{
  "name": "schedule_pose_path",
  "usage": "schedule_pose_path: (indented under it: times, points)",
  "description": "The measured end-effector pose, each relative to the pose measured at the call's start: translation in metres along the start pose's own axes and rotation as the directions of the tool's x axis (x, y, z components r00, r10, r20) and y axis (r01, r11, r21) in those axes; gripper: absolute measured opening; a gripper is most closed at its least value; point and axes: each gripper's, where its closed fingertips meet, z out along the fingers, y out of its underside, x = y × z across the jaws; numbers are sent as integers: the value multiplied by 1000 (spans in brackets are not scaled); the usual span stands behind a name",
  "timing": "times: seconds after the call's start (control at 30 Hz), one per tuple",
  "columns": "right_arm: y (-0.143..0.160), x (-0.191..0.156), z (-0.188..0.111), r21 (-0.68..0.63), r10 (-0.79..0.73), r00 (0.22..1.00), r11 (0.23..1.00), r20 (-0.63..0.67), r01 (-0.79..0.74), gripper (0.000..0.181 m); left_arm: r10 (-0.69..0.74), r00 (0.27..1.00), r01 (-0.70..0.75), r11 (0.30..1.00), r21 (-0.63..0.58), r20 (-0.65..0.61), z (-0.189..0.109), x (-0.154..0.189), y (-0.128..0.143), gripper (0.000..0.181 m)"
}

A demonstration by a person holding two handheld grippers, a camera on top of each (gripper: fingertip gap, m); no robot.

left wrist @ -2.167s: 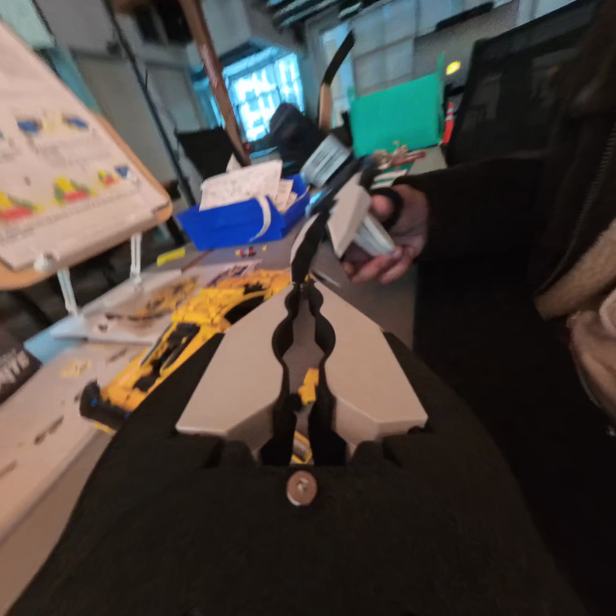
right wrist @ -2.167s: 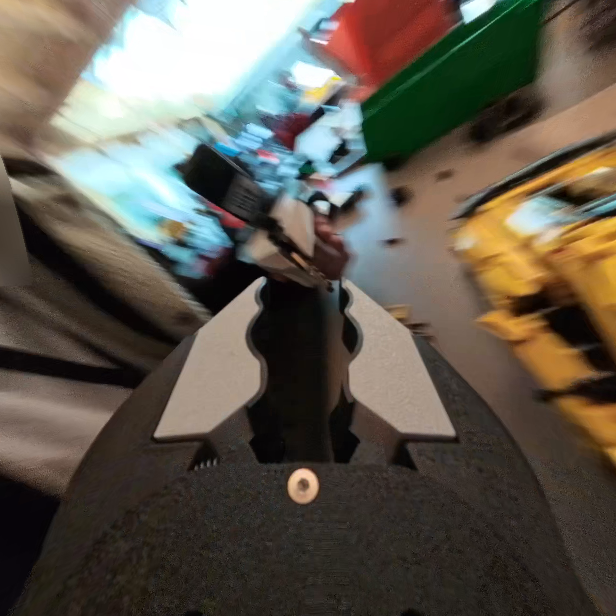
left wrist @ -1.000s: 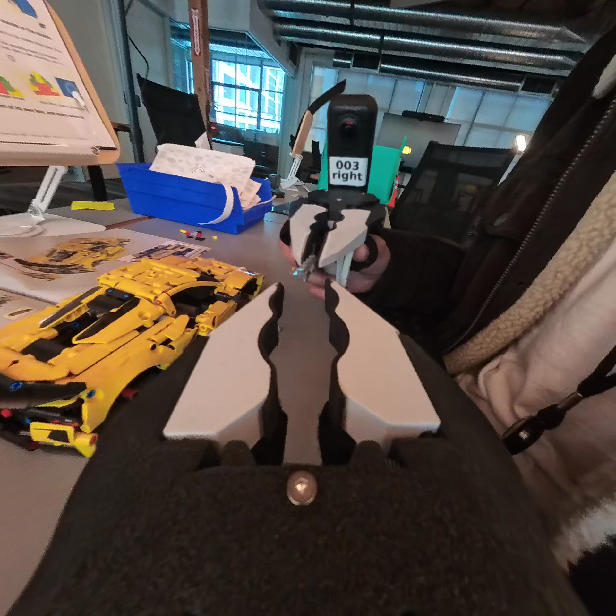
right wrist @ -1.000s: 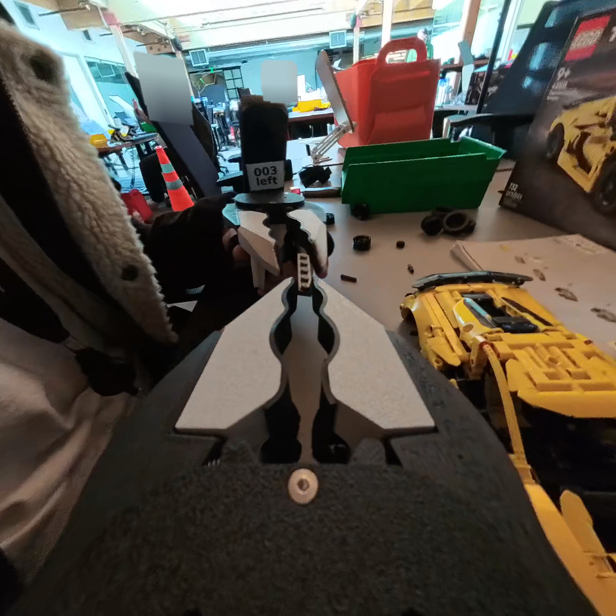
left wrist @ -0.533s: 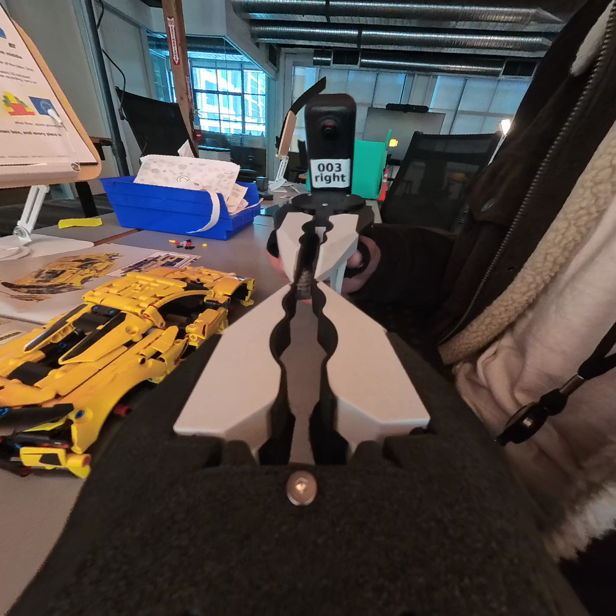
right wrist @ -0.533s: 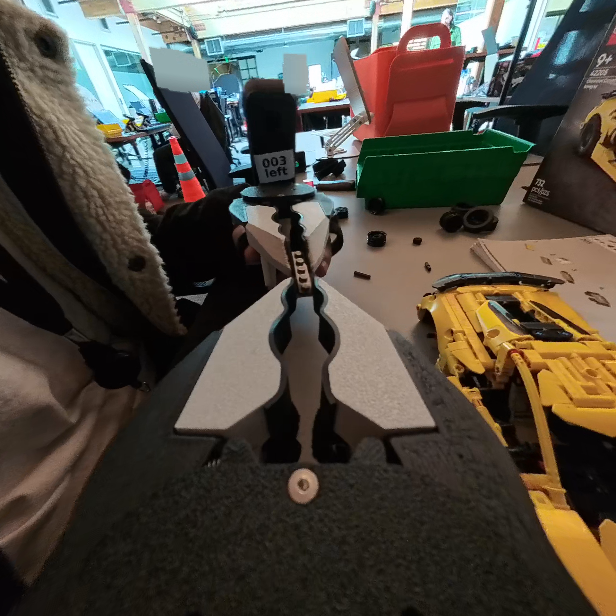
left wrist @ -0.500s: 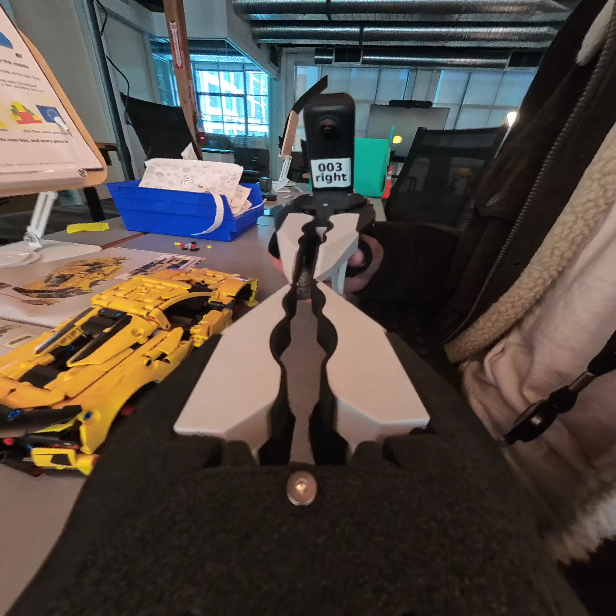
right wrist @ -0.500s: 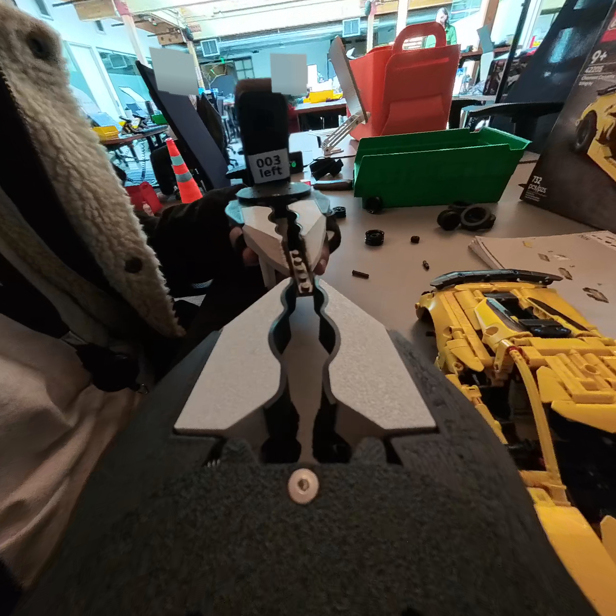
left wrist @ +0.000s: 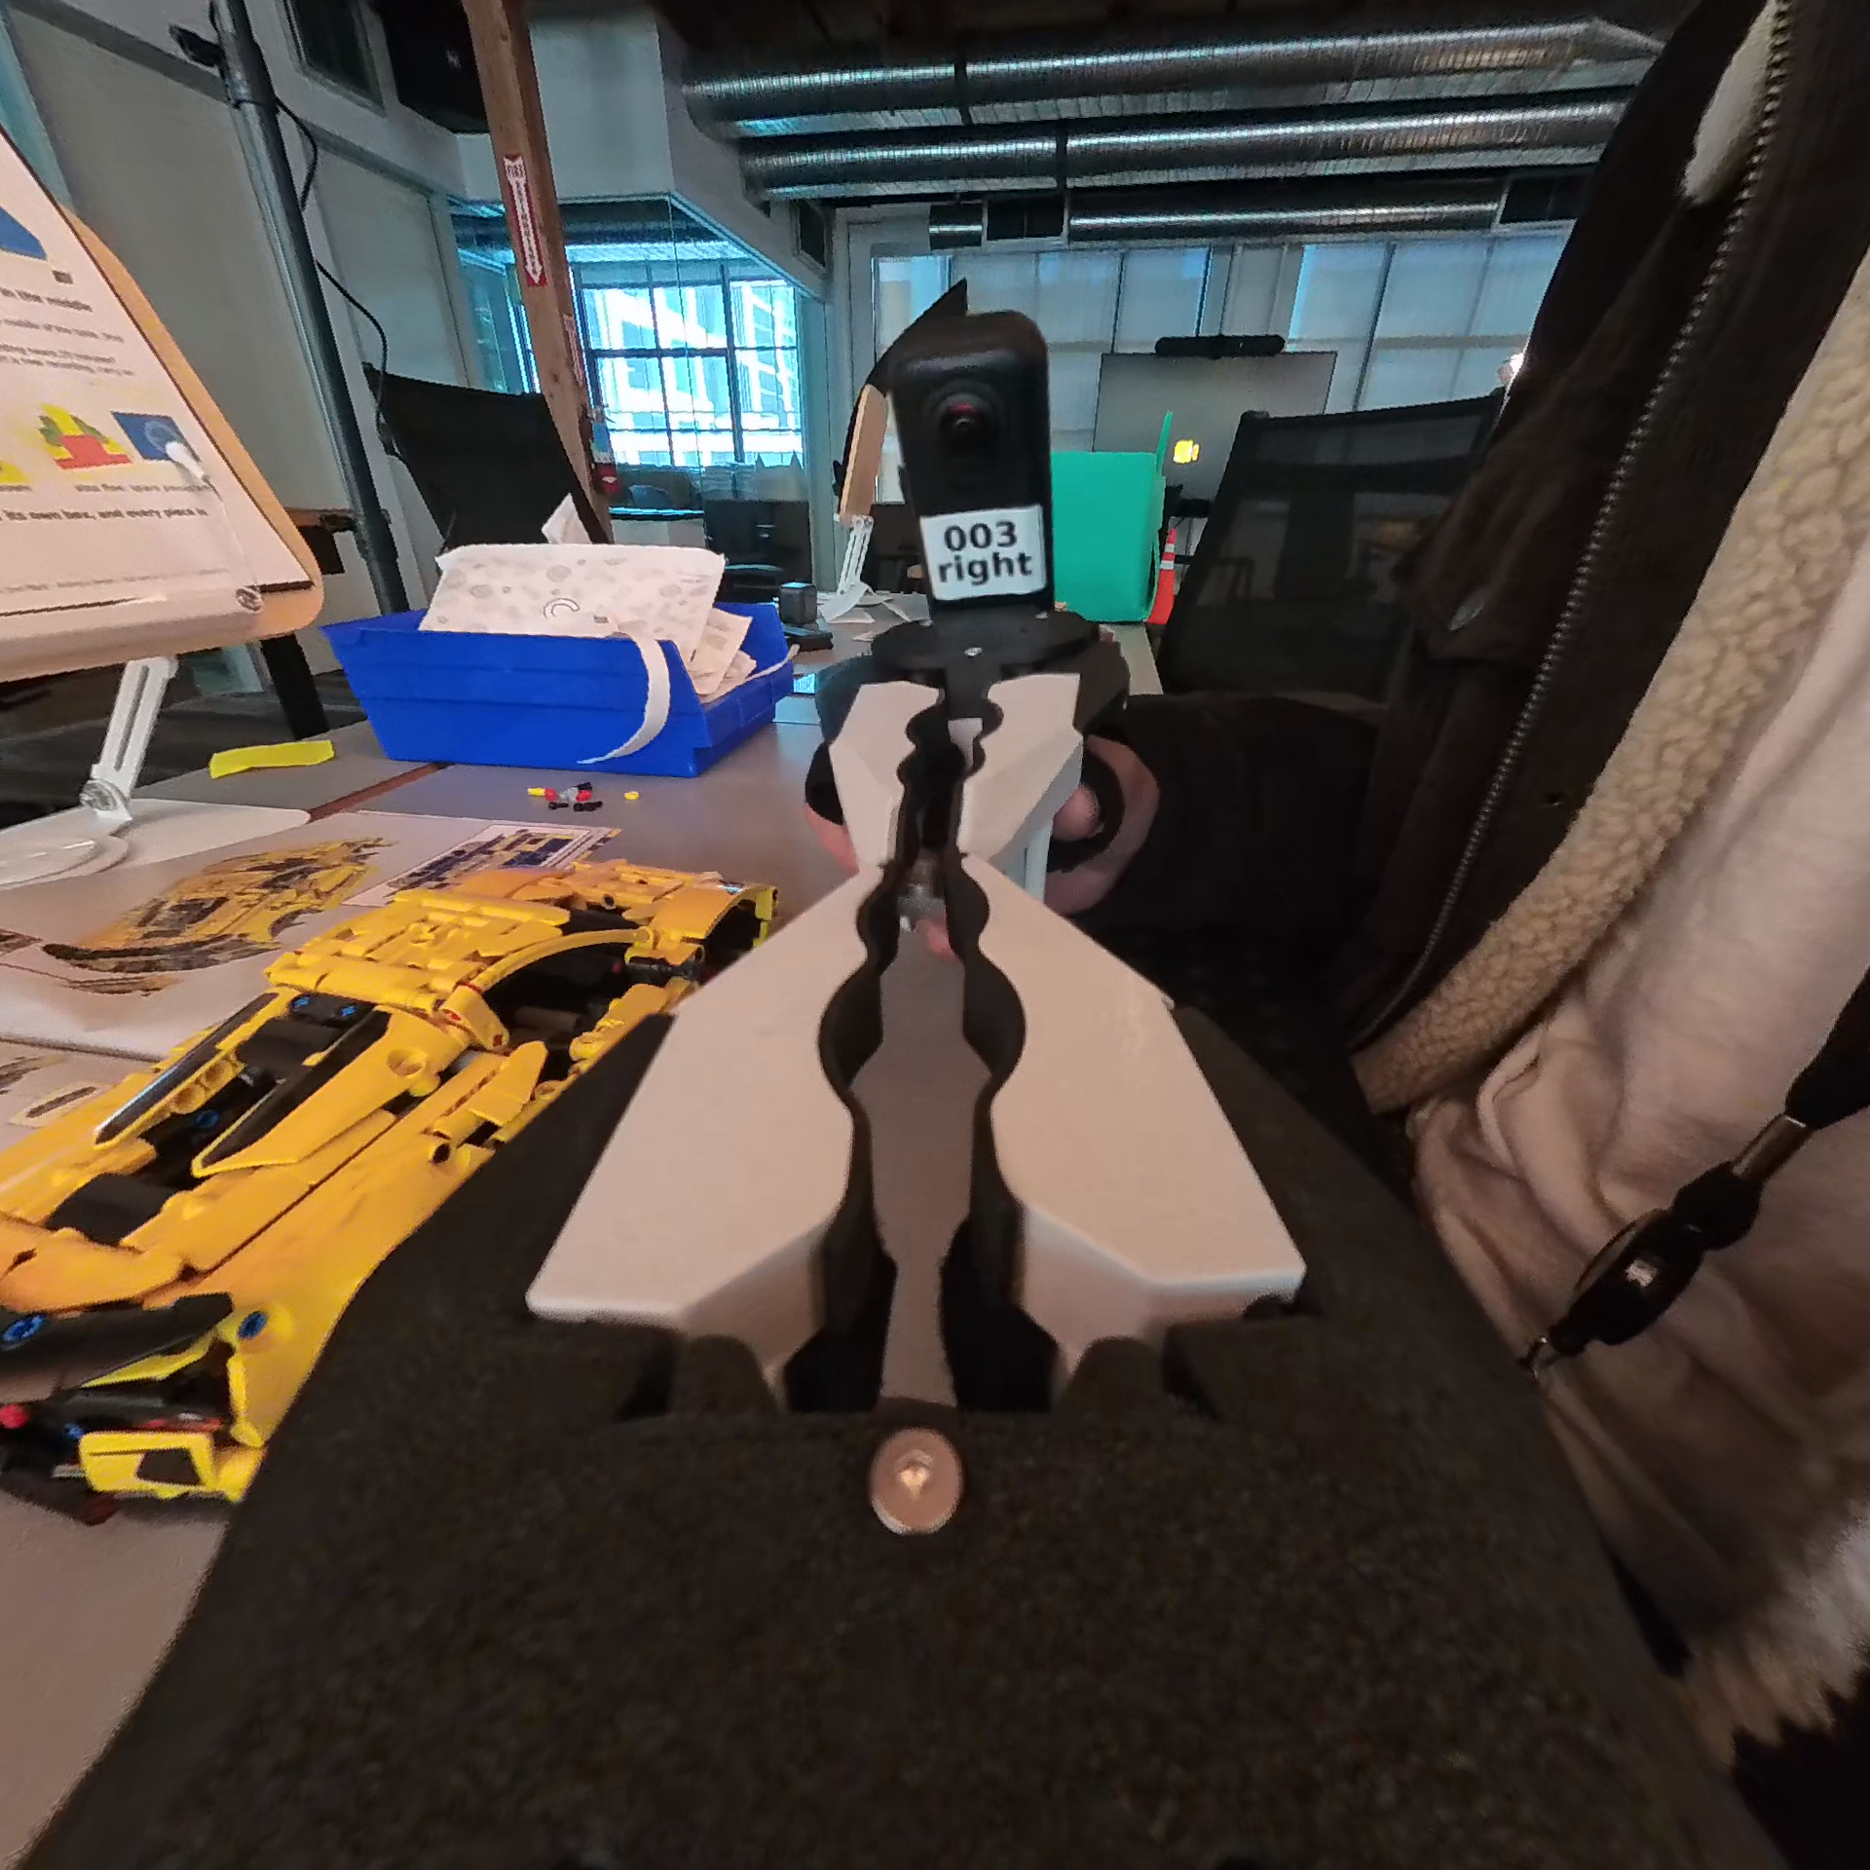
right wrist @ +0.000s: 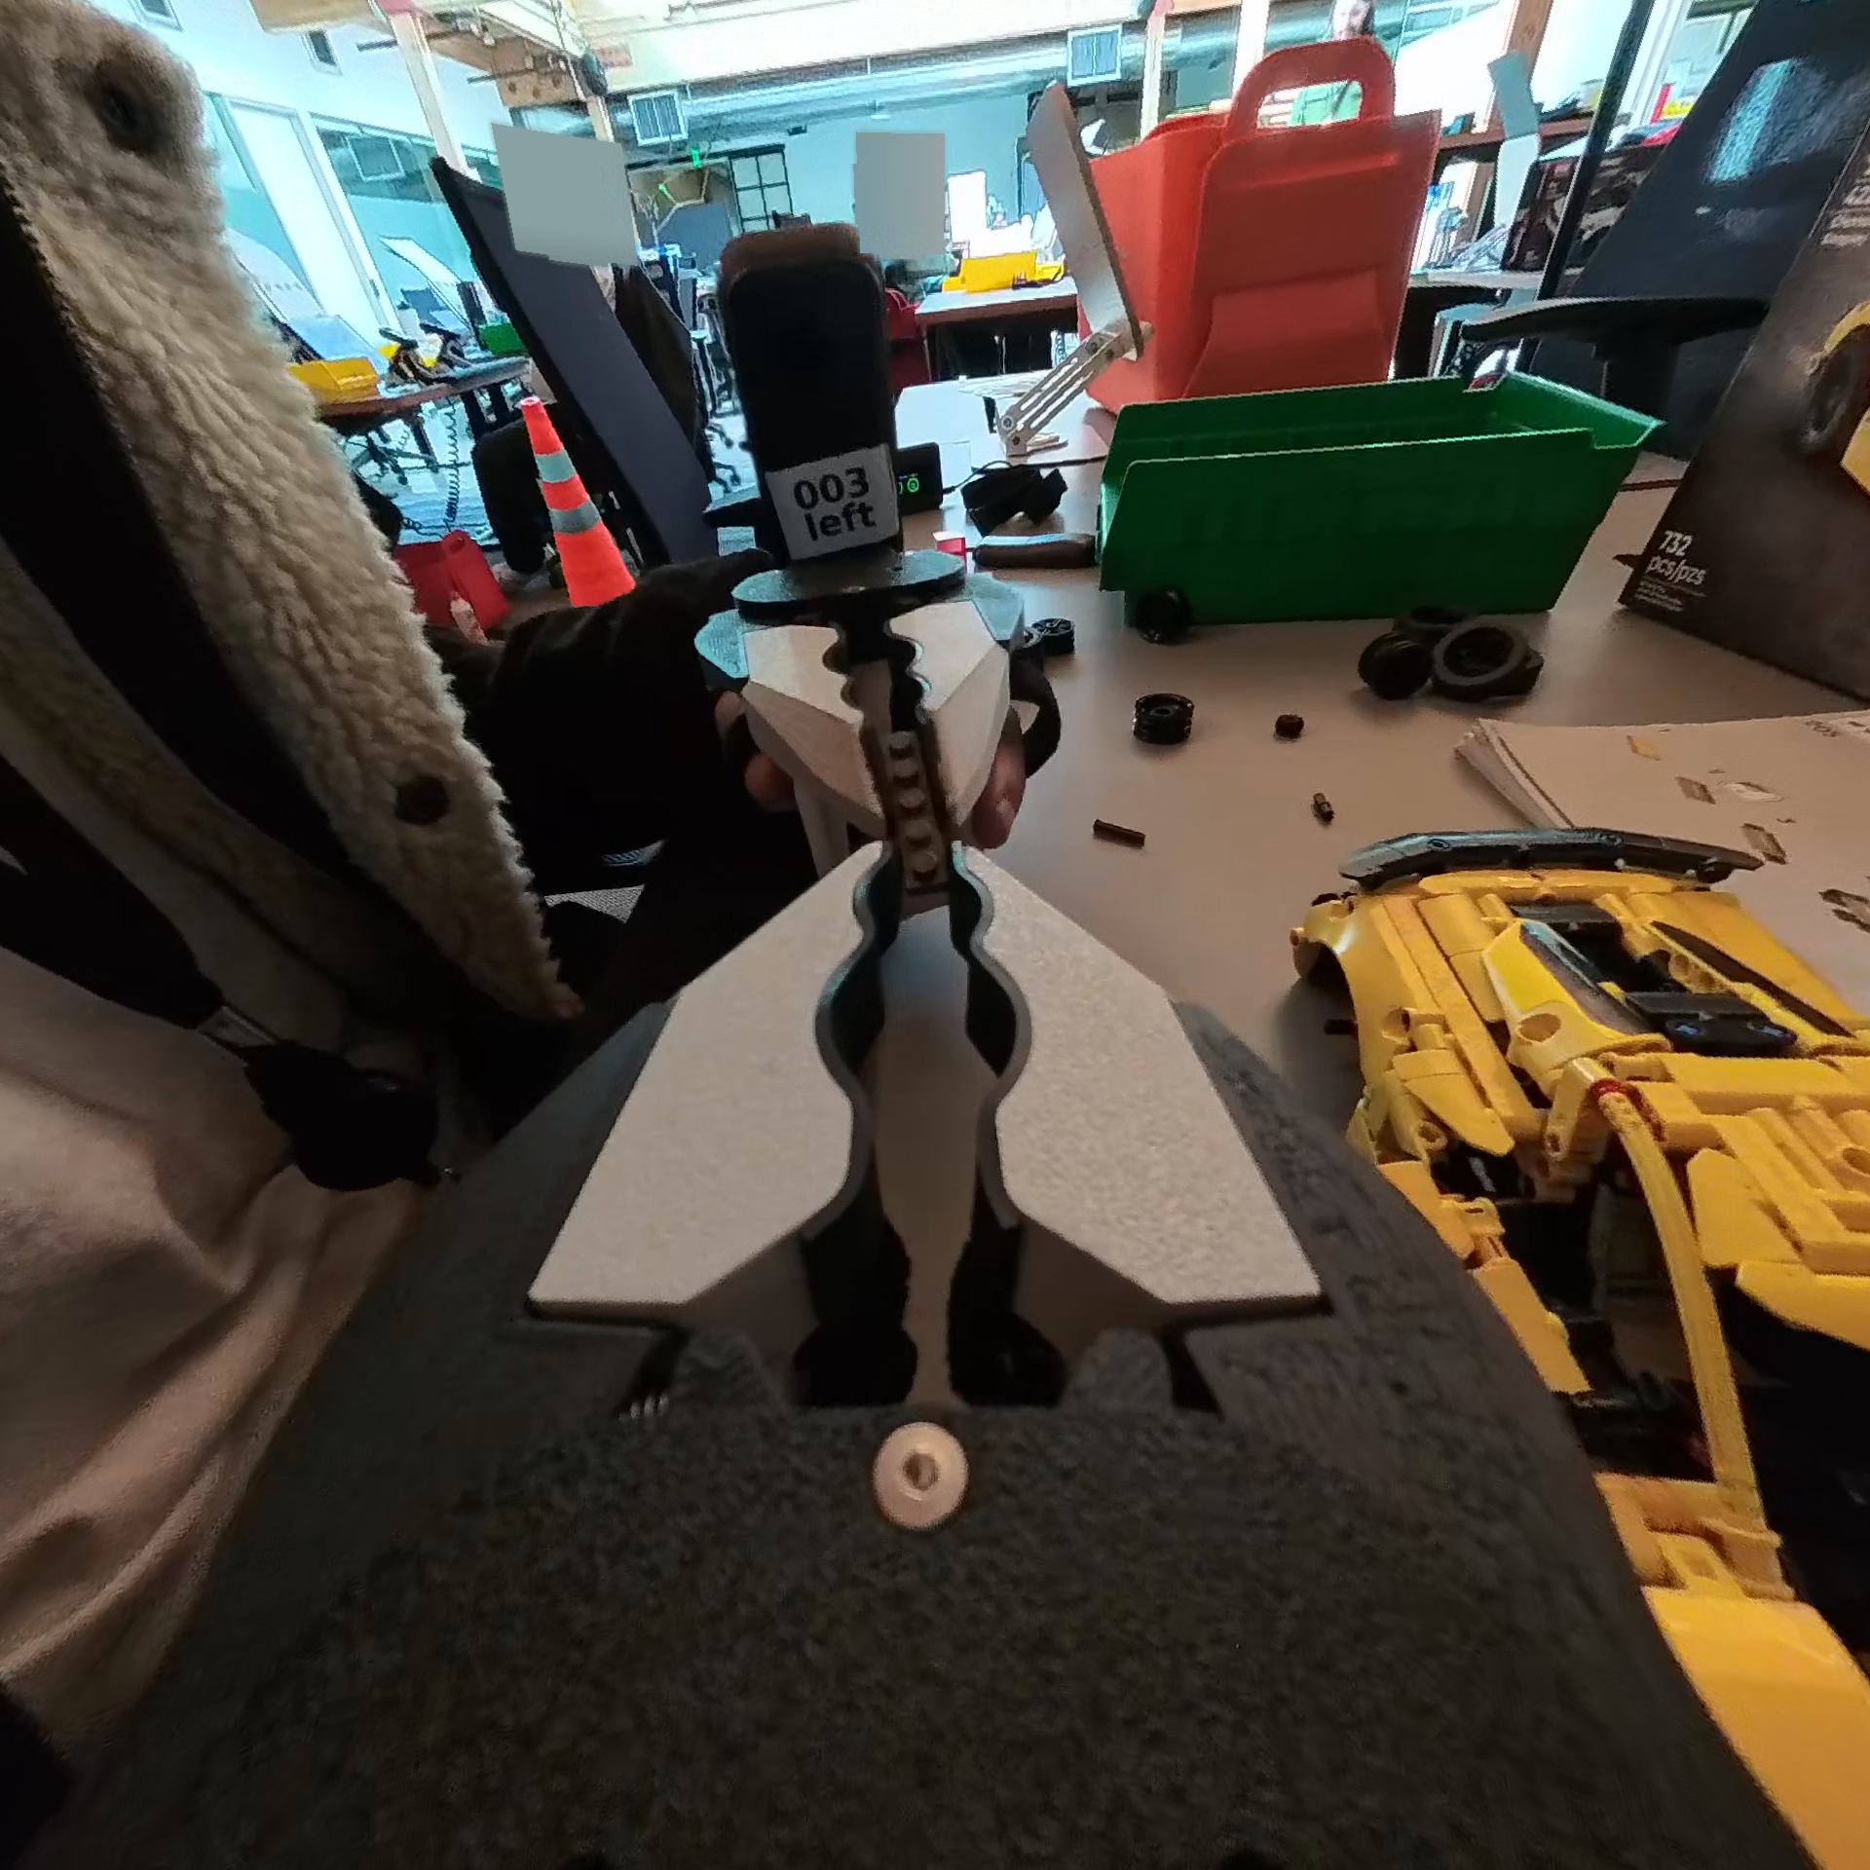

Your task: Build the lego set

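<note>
Over the table edge, both grippers met tip to tip in mid-air, just off the near side of the yellow lego car (left wrist: 334, 1042).

Left gripper (left wrist: 919, 890) had its jaws pinched almost together on a short grey studded beam (right wrist: 916, 810); right wrist view showed the beam running along the gap between its fingers, studs facing the camera. Right gripper (right wrist: 911, 875) was also nearly closed, tips right at the beam's lower end. Couldn't tell whether it was clamped on the beam, on a small part of its own, or just touching: the contact point was tiny and slightly blurred in both views.

Car sat on the table beside the open instruction booklet (right wrist: 1670, 769), well apart from the handoff. Loose black tyres (right wrist: 1447, 658) and pins lay by the green bin (right wrist: 1356, 516).

Risks, as I read it:
- Beam held by a thin edge only, so any sideways push from the right tips could twist it out and drop it off the table edge.
- If both let go or regrip at once, nothing holds it.
- Misaligned pin/hole would jam or pop the piece.
</note>
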Motion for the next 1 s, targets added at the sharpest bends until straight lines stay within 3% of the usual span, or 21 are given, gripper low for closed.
schedule_pose_path:
  times: [0.2,0.33,0.43,0.53,0.67,0.8,1.0]
  points:
    - [12,11,4,-59,19,998,998,-64,-23,10,34,997,-26,994,-108,69,-10,-12,12,7]
    - [32,27,4,-165,103,985,978,-138,-125,31,179,933,-113,969,-218,313,-66,-54,7,7]
    - [55,37,23,-302,111,970,937,-217,-175,39,270,881,-134,930,-343,389,-95,-61,21,7]
    - [82,43,48,-472,72,960,859,-272,-198,41,329,850,-216,930,-299,411,-97,-53,20,7]
    - [100,48,61,-583,-18,956,796,-292,-163,36,397,820,-291,909,-298,412,-96,-50,19,7]
    - [107,53,65,-622,-83,950,772,-301,-130,33,396,836,-274,901,-336,381,-91,-53,34,7]
    - [106,54,67,-589,-37,951,792,-308,-159,24,370,865,-168,849,-502,337,-83,-63,67,7]
